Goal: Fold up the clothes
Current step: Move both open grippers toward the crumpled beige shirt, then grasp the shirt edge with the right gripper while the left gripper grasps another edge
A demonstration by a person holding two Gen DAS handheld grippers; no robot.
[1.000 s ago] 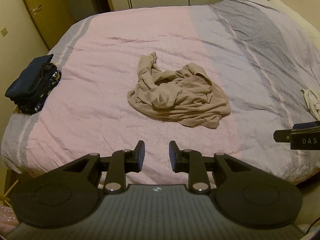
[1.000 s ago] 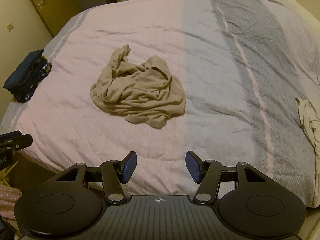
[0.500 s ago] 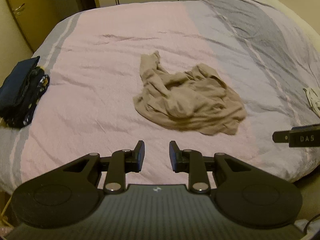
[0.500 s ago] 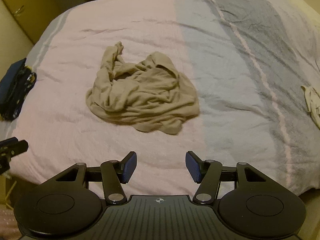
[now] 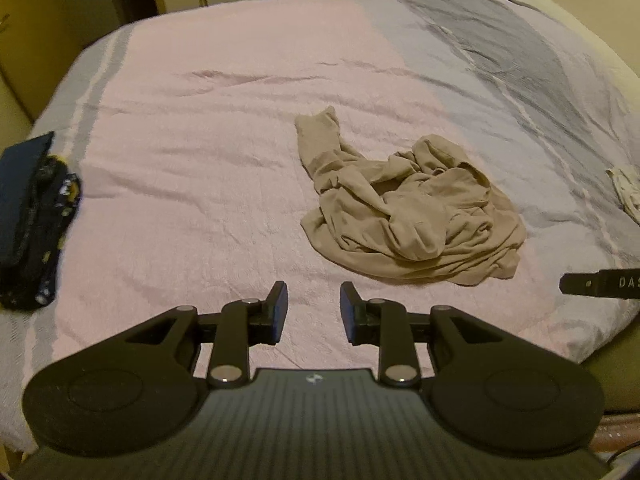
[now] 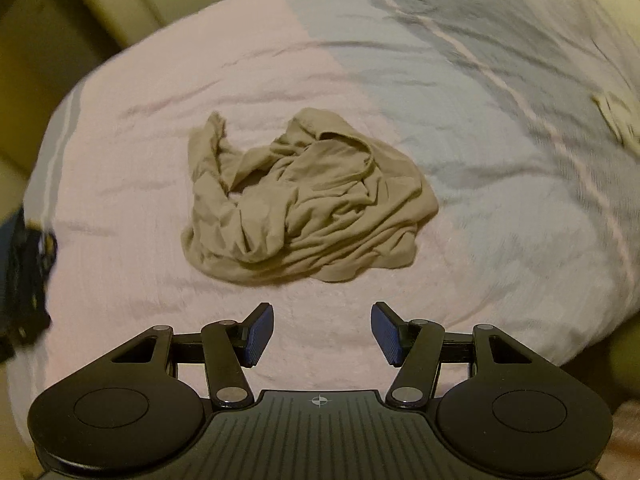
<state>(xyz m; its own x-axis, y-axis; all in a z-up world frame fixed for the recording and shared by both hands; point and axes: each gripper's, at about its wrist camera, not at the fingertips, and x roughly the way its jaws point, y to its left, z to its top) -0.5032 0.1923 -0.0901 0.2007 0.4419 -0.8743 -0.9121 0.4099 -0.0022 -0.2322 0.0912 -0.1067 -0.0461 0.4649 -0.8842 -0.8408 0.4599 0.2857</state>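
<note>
One beige garment [image 5: 412, 208] on the bed [image 5: 224, 128], and that is the only loose piece in the middle: it lies in a crumpled heap on the pink band, right by the line where pink meets grey. It's bunched and creased all over, one narrow end trailing off toward the far side, folds piled over each other, the near hem spread flat. One dark stack [image 5: 28, 220] of folded clothes sits at the bed's left edge, well apart from the heap. One pale item [image 5: 624, 192] lies near the right edge on the grey stripes, blurred, so what it is I cannot tell. Two tongs in play. The left tongs [image 5: 313, 312] hang over the near edge with a narrow gap, jaws just eased a little wider, nothing between them. The right tongs [image 6: 322, 334] stand wide, blue pads [image 6: 259, 334] showing, empty too, the heap just beyond their tips.
</note>
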